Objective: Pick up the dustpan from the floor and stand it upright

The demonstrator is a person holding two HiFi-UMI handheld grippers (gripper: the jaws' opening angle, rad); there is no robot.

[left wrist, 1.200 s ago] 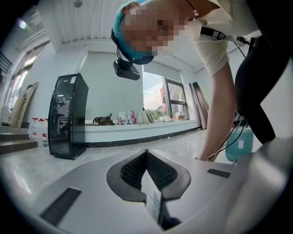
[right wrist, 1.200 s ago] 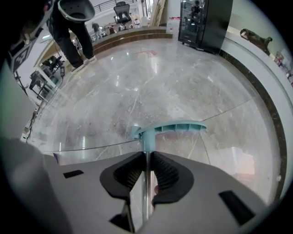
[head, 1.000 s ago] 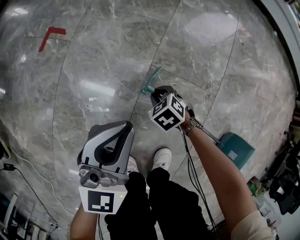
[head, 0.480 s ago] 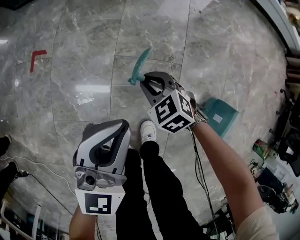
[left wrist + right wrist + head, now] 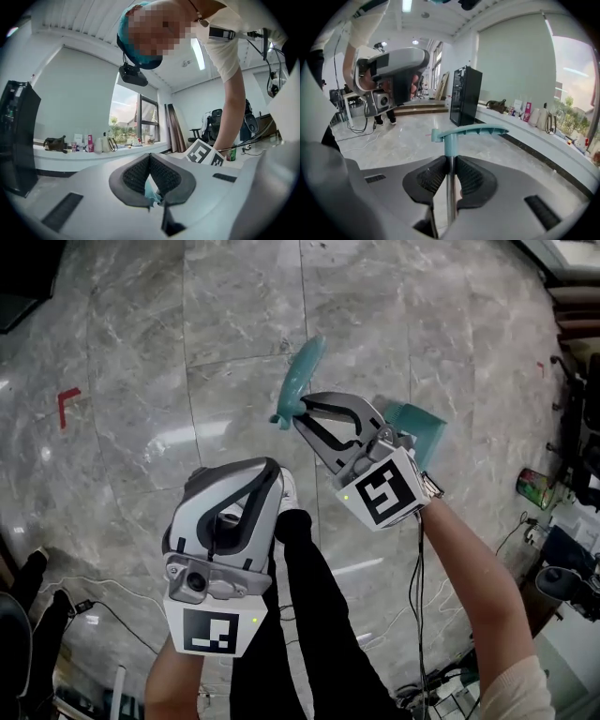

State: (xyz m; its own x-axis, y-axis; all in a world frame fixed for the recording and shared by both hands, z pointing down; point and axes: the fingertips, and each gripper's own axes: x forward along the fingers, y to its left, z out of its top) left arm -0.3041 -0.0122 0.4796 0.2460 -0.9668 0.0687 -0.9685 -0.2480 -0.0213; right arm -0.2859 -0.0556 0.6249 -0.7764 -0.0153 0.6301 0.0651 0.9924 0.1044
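The right gripper has its jaws closed partway, pads clamped on the thin metal pole of the dustpan, which it holds up above the grey marble floor, to the right of the person's legs. The teal handle sticks out past the jaws on the far side, and the teal pan shows just right of the gripper. The left gripper is nearer and to the left, fingertips together and holding nothing. A red corner mark lies on the floor far left.
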